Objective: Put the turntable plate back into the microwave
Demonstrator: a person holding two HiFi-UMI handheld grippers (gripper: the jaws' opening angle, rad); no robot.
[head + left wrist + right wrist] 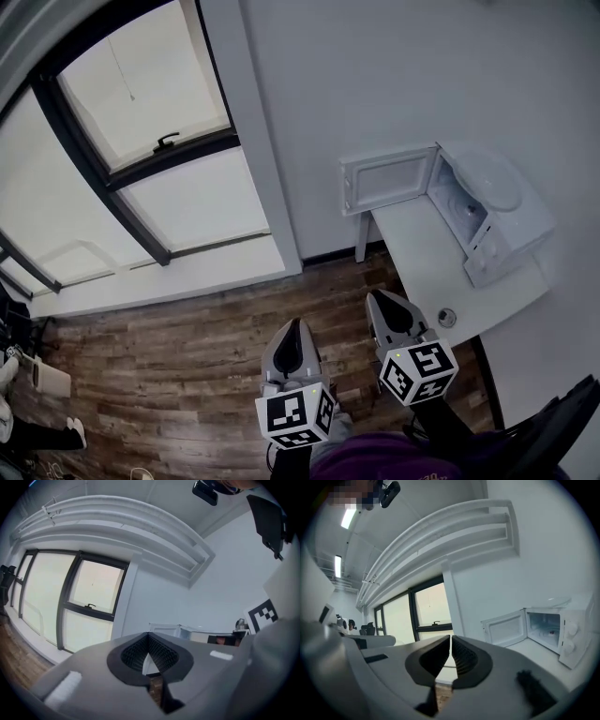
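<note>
The turntable plate (491,184) seems to lie flat on the roof of the microwave (506,230), though it is pale and clear enough that I would not swear to its outline from here. That spot makes sense as a parking place, out of the way while the cavity below is free. The microwave door (388,180) stands swung wide to the left, so the cavity is ready to take the plate. The oven sits at the far end of a white surface (420,251) against the wall, and a small round object (447,318) rests alone near the surface's near edge; I cannot tell what it is. Both tools are well short of all this. The left hand-held gripper (293,328) has its jaws pressed together on nothing and hangs over the wooden floor (178,375), aimed toward the window (141,141). The right hand-held gripper (382,302) is likewise closed and empty, just beside the surface's edge and pointing roughly at the open oven. Neither is near the plate yet.
</note>
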